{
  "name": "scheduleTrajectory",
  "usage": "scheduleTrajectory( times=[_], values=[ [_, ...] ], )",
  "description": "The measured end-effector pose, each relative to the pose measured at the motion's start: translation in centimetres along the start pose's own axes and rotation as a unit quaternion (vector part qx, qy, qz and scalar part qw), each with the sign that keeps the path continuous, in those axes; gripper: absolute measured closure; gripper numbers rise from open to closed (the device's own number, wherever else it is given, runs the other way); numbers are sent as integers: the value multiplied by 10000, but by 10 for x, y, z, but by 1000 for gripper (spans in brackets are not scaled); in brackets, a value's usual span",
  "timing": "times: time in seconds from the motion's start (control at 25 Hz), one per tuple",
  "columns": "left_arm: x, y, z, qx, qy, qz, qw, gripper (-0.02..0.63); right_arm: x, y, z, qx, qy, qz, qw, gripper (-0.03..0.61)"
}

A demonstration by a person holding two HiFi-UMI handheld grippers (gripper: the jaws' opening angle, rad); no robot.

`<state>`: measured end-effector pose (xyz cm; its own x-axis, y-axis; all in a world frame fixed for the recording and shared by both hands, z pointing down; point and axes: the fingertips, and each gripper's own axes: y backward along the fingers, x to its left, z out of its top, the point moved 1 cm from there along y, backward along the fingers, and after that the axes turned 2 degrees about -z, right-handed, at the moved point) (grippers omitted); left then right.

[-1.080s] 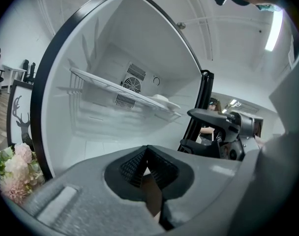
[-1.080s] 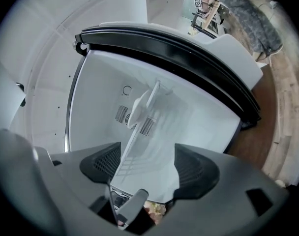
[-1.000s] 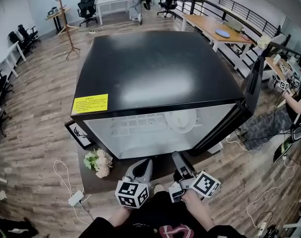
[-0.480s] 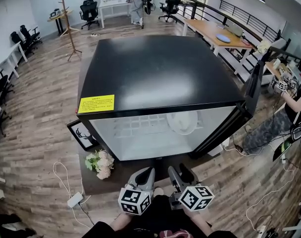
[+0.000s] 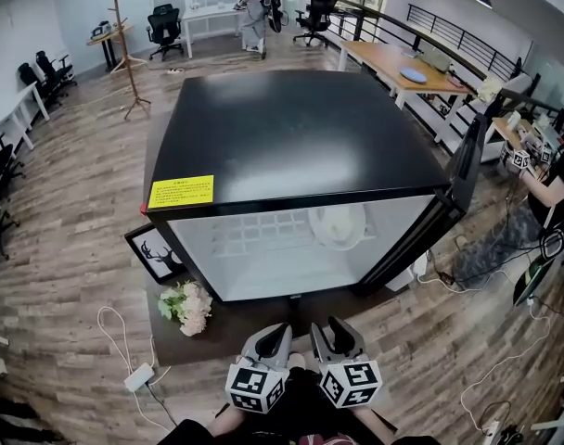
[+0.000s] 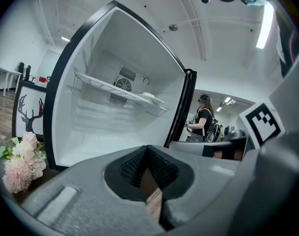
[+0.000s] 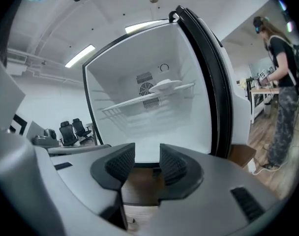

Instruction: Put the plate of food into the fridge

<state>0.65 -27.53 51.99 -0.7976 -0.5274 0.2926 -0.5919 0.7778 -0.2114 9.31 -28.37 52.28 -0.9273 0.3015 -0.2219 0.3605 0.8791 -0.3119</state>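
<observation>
The black fridge (image 5: 301,137) stands with its door (image 5: 429,222) swung open to the right. A white plate (image 5: 338,225) rests on the wire shelf inside, toward the right; it also shows as the plate (image 6: 150,98) in the left gripper view and the plate (image 7: 165,85) in the right gripper view. Both grippers hang low near my body, well clear of the fridge. My left gripper (image 5: 276,332) is shut, its pads meeting (image 6: 148,154) with nothing held. My right gripper (image 5: 330,330) is closing; a gap remains between its pads (image 7: 147,161) and nothing is in it.
A bunch of pale flowers (image 5: 185,304) and a framed deer picture (image 5: 152,251) sit on the floor left of the fridge. A power strip (image 5: 136,376) with a cable lies at the lower left. A person (image 5: 553,188) sits at a desk on the right.
Both grippers have drawn back from the fridge toward my body. The right one moved left beside the left one, and its jaws have narrowed.
</observation>
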Motion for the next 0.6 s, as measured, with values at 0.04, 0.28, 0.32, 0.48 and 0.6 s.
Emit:
scheduleTrajectory(
  times=[0.04,0.28,0.32,0.48,0.6],
  values=[
    [-3,1,-1,3,-11,-29,10000,606,1,2,0,-14,146,-46,9999,425],
    [-14,5,-7,-40,-97,-79,9999,606,6,10,-7,-56,574,-220,9981,463],
    [-14,6,-8,-40,-98,-75,9999,606,6,12,-8,-73,601,-266,9978,489],
    [-19,12,-11,-21,-119,-58,9999,606,6,20,-10,-123,686,-400,9968,545],
    [-20,15,-12,-20,-160,-38,9999,606,7,23,-9,-181,741,-485,9959,569]
  ],
)
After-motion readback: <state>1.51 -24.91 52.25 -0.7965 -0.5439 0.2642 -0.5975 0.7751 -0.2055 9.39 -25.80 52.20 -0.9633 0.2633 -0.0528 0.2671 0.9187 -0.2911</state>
